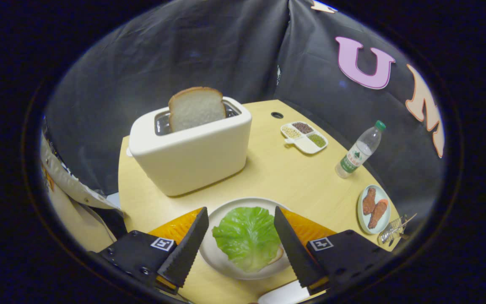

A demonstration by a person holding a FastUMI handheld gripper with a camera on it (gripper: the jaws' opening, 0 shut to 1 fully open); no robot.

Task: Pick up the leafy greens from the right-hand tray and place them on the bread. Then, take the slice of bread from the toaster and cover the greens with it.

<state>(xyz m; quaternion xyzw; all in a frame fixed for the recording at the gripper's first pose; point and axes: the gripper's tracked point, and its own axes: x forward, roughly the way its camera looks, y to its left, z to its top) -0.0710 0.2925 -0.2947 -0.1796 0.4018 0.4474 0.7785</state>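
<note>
A green lettuce leaf lies on a slice of bread whose crust peeks out at its near right edge, both on a white plate. My gripper hovers open above the plate, its fingers standing either side of the leaf with nothing held. Beyond the plate stands a cream toaster with a slice of white bread sticking up out of its slot.
On the right of the wooden table sit a divided dish of grains, a water bottle and a small plate with two brown pieces of food. A white dish edge shows nearest me. A person's pale sleeve is at the left.
</note>
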